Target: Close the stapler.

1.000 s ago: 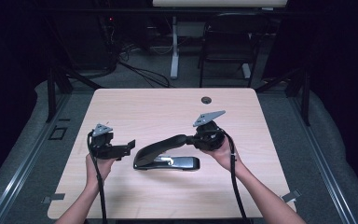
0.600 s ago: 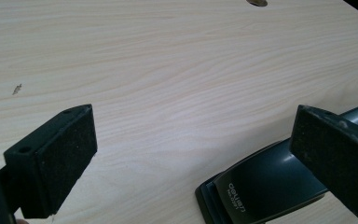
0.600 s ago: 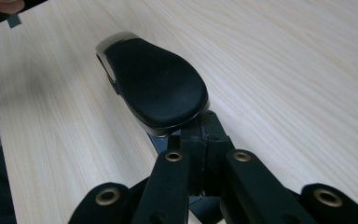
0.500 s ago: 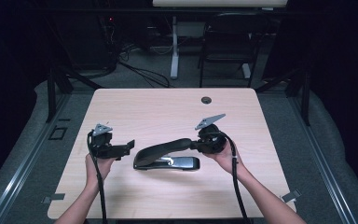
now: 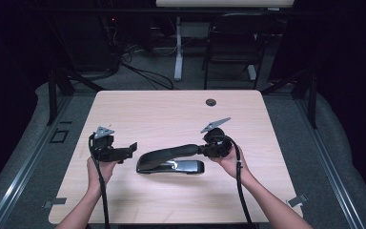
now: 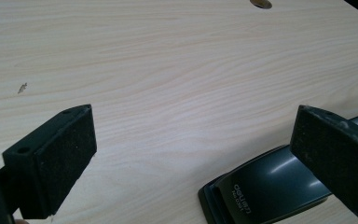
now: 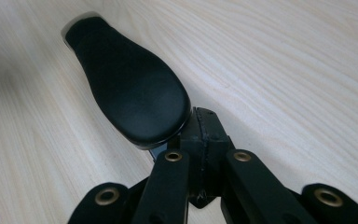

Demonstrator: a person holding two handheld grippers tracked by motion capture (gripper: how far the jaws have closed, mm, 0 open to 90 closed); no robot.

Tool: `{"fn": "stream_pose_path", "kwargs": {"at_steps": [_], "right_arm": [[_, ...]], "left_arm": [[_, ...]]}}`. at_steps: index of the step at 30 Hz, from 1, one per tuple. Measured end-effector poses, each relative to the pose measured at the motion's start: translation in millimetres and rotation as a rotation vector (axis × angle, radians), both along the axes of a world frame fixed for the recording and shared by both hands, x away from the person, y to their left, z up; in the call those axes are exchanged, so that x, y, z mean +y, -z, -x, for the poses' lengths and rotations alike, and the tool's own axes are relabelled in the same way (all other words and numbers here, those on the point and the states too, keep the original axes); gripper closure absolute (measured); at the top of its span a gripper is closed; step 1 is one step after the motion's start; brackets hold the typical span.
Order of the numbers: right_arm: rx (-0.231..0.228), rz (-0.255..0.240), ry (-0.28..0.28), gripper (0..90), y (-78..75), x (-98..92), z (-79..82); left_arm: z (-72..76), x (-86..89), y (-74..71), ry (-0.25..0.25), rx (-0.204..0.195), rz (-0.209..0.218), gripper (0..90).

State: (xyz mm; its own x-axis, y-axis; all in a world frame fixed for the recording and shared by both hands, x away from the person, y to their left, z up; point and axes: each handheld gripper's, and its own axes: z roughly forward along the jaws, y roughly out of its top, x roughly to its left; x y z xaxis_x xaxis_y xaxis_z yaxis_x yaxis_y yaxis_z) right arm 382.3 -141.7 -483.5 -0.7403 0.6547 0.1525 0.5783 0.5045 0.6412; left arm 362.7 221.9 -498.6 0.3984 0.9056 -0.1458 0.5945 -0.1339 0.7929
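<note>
- the stapler [image 5: 171, 160] lies mid-table [image 5: 171, 109], its lid raised.
- your right gripper [image 5: 208, 149] pinches that lid's free end with jaws closed (likely to swing it).
- your left gripper [image 5: 129, 149] waits just beside the hinge end, jaws wide, holding nothing.

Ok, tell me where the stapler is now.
In the high view the stapler lies near the table's middle, between the left gripper and right gripper.

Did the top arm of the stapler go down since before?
Yes. The stapler's top arm, with the right hand-held gripper shut at its raised end, has dropped closer to the stapler base on the table.
</note>
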Motion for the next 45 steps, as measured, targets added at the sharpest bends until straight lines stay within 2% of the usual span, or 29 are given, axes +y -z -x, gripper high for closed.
{"fn": "stream_pose_path", "kwargs": {"at_steps": [3, 9, 13, 15, 17, 18, 19, 20, 22, 25, 28, 29, 35, 41, 45], "right_arm": [[0.023, 0.023, 0.003, 90.0, 4.1, 0.5, -1.2], [0.055, 0.037, 0.005, 90.0, 13.3, -0.3, -4.6], [0.077, 0.065, 0.028, 90.0, 18.3, -4.2, -8.4], [0.072, 0.073, 0.049, 89.7, 18.6, -8.2, -10.4], [0.065, 0.06, 0.063, 88.9, 16.1, -11.9, -11.6], [0.036, 0.069, 0.067, 89.0, 12.8, -13.0, -11.5], [0.027, 0.073, 0.068, 89.0, 9.9, -13.6, -11.0], [0.003, 0.063, 0.078, 89.1, 5.5, -14.0, -9.2], [-0.032, 0.055, 0.072, 89.2, -2.0, -14.5, -6.5], [-0.072, 0.013, 0.047, 89.2, -15.8, -12.9, 0.4], [-0.087, 0.001, -0.004, 89.2, -23.6, -7.3, 8.5], [-0.08, 0.009, -0.016, 89.4, -24.0, -5.6, 9.9], [-0.055, 0.077, -0.072, 90.0, -15.2, 6.3, 13.4], [-0.059, 0.106, -0.081, 90.0, -12.5, 8.2, 14.0], [-0.04, 0.118, -0.079, 90.0, -4.5, 8.0, 12.0]], "left_arm": [[0.1, 0.2, -0.1, 0.002, 0.0, 0.006, 0.6], [0.4, 1.4, -0.6, 0.004, -0.003, 0.012, 0.2], [0.5, 1.8, -1.0, 0.004, -0.001, 0.013, 0.2], [0.6, 1.8, -1.3, 0.003, -0.003, 0.017, 0.2], [0.4, 1.7, -0.9, 0.0, -0.007, 0.021, 0.2], [0.2, 1.8, -0.7, 0.002, -0.007, 0.022, 0.2], [0.1, 1.8, -0.5, 0.002, -0.007, 0.022, 0.2], [0.2, 1.7, -0.7, 0.001, -0.007, 0.022, 0.2], [0.3, 1.6, -1.0, 0.001, -0.008, 0.022, 0.2], [0.1, 1.9, -1.2, 0.004, 0.0, 0.018, 0.2], [-0.4, 1.4, -0.6, 0.002, -0.001, 0.018, 0.2], [-0.4, 1.1, -0.5, 0.002, -0.003, 0.018, 0.2], [-0.5, 1.0, -0.3, 0.004, -0.001, 0.018, 0.2], [-1.2, -0.2, 0.3, 0.009, -0.002, 0.018, 0.2], [-0.1, -0.5, -0.7, 0.012, -0.006, 0.014, 0.2]]}}
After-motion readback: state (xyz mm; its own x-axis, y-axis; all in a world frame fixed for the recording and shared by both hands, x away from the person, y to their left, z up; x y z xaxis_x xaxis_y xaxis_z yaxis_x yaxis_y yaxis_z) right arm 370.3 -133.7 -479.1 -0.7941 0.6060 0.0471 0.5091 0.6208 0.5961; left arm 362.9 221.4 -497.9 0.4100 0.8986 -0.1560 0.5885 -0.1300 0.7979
